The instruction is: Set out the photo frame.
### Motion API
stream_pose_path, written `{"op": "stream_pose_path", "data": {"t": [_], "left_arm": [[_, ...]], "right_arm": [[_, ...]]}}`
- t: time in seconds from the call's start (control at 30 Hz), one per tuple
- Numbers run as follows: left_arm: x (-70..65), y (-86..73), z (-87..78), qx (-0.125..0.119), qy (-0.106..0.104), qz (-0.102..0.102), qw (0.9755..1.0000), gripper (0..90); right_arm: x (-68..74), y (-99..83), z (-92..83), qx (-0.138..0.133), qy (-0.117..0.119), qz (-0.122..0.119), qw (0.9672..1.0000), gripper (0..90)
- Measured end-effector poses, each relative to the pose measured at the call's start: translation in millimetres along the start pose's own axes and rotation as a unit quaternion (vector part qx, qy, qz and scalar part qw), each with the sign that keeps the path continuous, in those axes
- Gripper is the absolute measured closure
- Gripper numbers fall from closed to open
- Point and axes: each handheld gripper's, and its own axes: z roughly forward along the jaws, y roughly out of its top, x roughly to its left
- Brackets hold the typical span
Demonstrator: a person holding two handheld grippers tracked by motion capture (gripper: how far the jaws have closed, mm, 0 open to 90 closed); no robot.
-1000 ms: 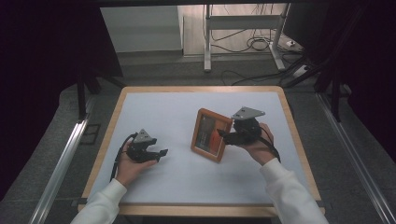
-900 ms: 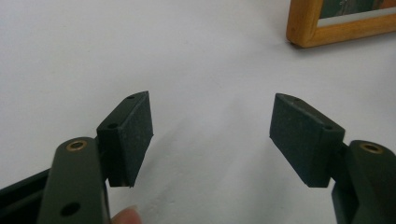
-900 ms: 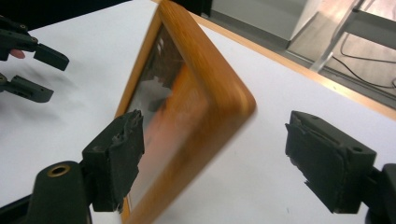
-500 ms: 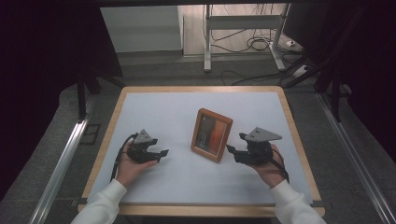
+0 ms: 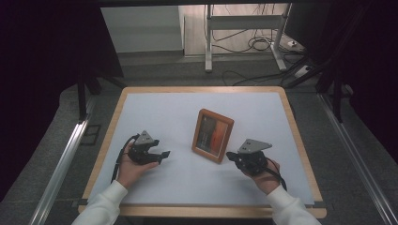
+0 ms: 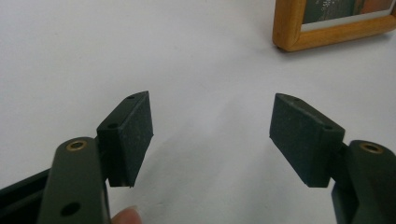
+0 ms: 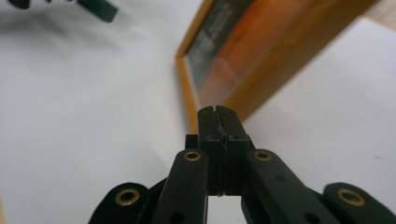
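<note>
A wooden picture frame [image 5: 212, 136] stands propped at a tilt in the middle of the white table top; no gripper touches it. My right gripper [image 5: 231, 155] rests low just right of the frame's near corner. Its jaws have just been closing and now meet with nothing between them, as the right gripper view [image 7: 218, 112] shows, with the frame [image 7: 261, 51] close ahead. My left gripper [image 5: 163, 155] sits on the table well left of the frame. It stands open and empty [image 6: 210, 135], with the frame's corner [image 6: 327, 28] beyond it.
The table has a wooden rim [image 5: 202, 89] around the white surface. Metal rails run along the floor on both sides [image 5: 65, 159]. A desk's legs and cables [image 5: 248, 42] lie behind the table. The left gripper's jaw tip [image 7: 100, 9] appears far off in the right gripper view.
The right gripper has let go of the frame's right edge, moved right and toward the front of the table, and shut its jaws. The frame stays standing. The left gripper has not moved.
</note>
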Motion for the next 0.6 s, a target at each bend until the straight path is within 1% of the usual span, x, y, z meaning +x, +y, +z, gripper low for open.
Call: {"op": "stream_pose_path", "data": {"t": [0.1, 0.23, 0.43, 0.53, 0.6], "left_arm": [[0.2, 0.0, -0.5, 0.0, 0.001, 0.0, 1.0, 29.6], [0.0, -0.1, 0.0, 0.0, -0.001, 0.0, 1.0, 29.6], [0.1, -0.2, 0.0, 0.002, -0.003, 0.001, 1.0, 29.6], [0.0, -0.3, 0.3, 0.003, -0.003, 0.002, 1.0, 29.6], [-0.1, -0.3, 0.6, 0.004, -0.003, 0.003, 1.0, 29.6]], "right_arm": [[7.8, -0.7, 9.1, 0.014, 0.016, -0.017, 0.9996, 89.6], [17.1, 0.7, 21.1, 0.028, 0.027, -0.034, 0.9987, 89.6], [26.6, 3.4, 34.6, 0.039, 0.036, -0.044, 0.9976, 89.6], [27.5, 3.1, 38.6, 0.042, 0.035, -0.049, 0.9973, 89.6], [27.1, 3.0, 40.3, 0.044, 0.034, -0.047, 0.9973, 89.7]]}}
